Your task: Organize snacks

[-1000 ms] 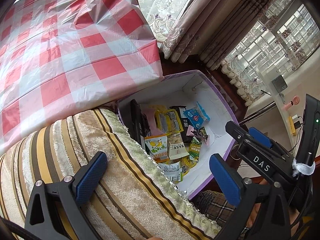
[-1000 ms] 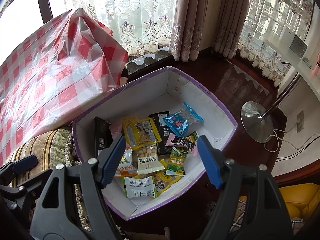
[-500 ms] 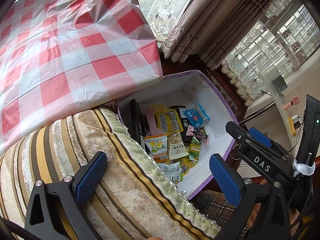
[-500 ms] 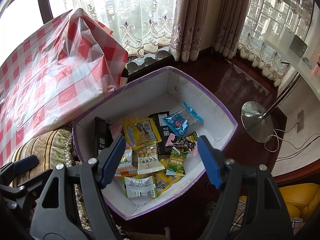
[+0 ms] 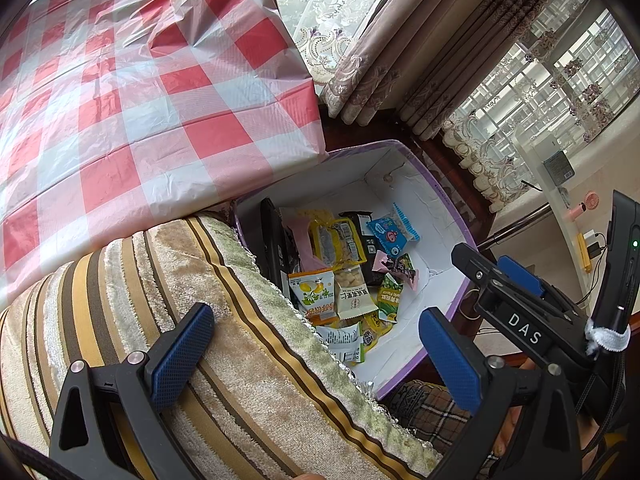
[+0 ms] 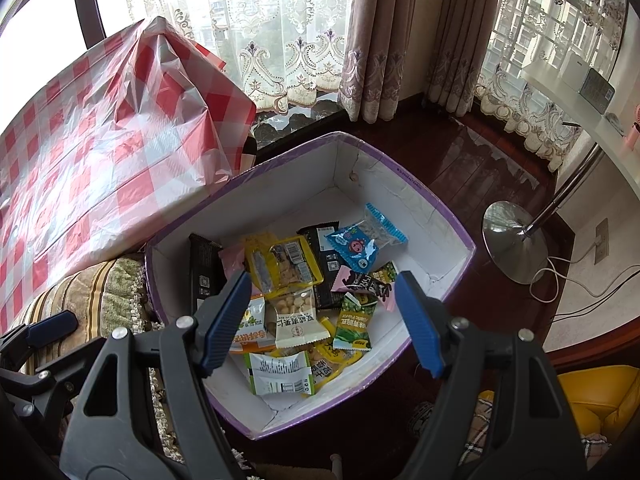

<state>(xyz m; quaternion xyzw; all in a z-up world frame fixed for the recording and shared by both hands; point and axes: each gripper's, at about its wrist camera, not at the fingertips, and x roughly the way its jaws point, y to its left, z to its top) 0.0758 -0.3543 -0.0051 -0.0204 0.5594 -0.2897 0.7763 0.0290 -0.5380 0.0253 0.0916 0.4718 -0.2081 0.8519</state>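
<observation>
We see soft, bright daylight coming through the lace curtains [image 6: 288, 40] at the far side, with the window glass [image 6: 36, 40] at far left blown out to white. The dark floor [image 6: 472, 160] carries pale glare. Both views are sharp but bend strongly toward black, rounded corners.

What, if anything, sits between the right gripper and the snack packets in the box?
Nothing visible. The right gripper hangs open above the open-topped box, with the snack packets lying exposed straight below its fingers. The striped cushion lies off to the box's left side, outside that path.
</observation>
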